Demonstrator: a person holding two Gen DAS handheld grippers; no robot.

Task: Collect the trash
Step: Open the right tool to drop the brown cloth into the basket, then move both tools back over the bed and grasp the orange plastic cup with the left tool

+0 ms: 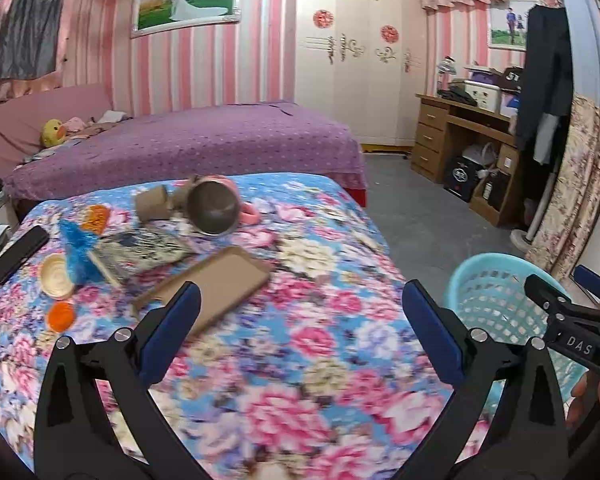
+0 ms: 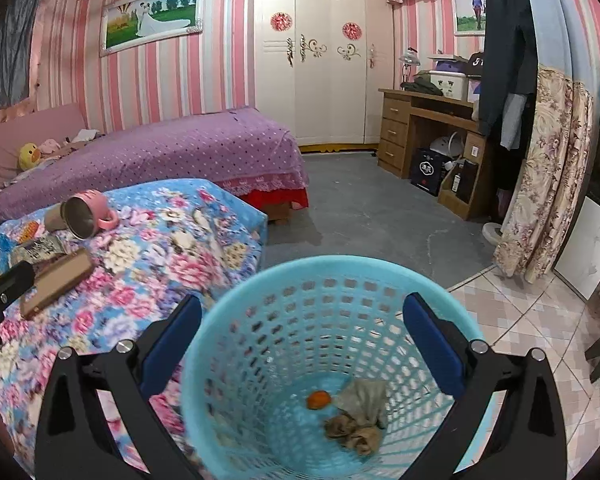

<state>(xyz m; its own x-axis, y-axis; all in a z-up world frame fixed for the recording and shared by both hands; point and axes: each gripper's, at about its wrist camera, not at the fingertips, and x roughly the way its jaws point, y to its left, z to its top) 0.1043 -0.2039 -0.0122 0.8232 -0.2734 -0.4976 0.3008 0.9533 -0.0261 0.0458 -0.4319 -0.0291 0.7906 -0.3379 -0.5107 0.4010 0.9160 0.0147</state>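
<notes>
The next piece of trash has to come off the floral bedspread (image 1: 300, 360), and the wise course looks to be picking the small, plainly disposable bits first: the orange scrap (image 1: 61, 316) at about nine o'clock in the left wrist view, then the cardboard tube (image 1: 153, 202) up at eleven, coming in low and square so both pads meet the thing rather than the cloth (the blanket is soft and would bunch into a sloppy pinch). The left gripper (image 1: 300, 300) has its jaws spread as wide as they go, nothing between them, hanging over bare bedspread with the brown flat case (image 1: 212, 284) just beyond its left finger. The right gripper (image 2: 302, 312) is likewise splayed and empty, poised over the mouth of the blue basket (image 2: 260, 276) beside the bed, where an orange bit (image 2: 319, 399) and crumpled paper (image 2: 358, 416) already lie at the bottom
</notes>
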